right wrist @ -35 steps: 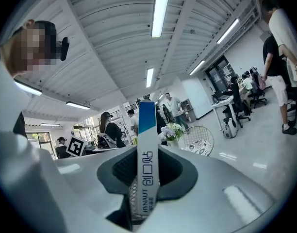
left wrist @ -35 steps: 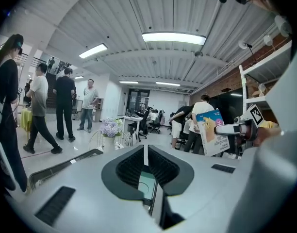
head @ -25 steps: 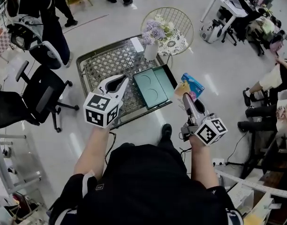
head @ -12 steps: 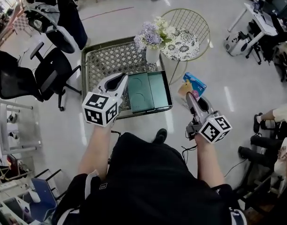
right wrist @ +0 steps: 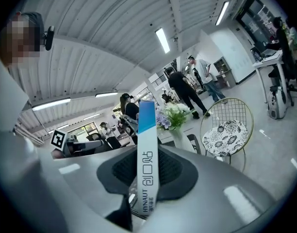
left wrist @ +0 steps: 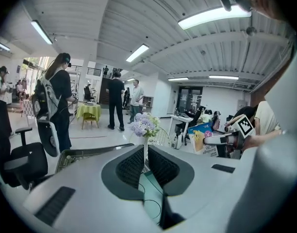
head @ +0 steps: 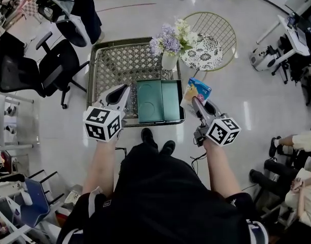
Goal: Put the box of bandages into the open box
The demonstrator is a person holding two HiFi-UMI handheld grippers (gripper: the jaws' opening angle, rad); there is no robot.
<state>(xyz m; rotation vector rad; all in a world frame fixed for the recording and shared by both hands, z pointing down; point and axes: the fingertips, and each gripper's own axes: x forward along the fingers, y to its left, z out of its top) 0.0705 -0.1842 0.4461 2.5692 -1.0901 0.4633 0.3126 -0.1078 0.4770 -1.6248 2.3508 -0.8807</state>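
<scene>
Since a second ago my right tool (head: pixel 194 101) has carried the box of bandages (head: pixel 197 89) in from over the floor. Now it hangs in the air just beside the right side of the open box (head: pixel 158 100). My left tool (head: pixel 123 89) has shifted a little too. It is over the worktop (head: pixel 120 60), just left of the open box.

I count two tools, one box of bandages, one open box and one worktop. There is also one vase of flowers (head: pixel 169 44) and one round chair (head: pixel 209 37). The open box lies flat with its two green halves side by side.

The right tool is squeezed tight on the box of bandages, which stands up between its pads. The left tool has only a thin gap between its pads, and nothing is in it.

In the right gripper view I see only the thin edge of the box of bandages. From above, the right tool hides its bottom part. I cannot tell if anything lies inside the open box. The tools cover part of the near edge of the worktop.
</scene>
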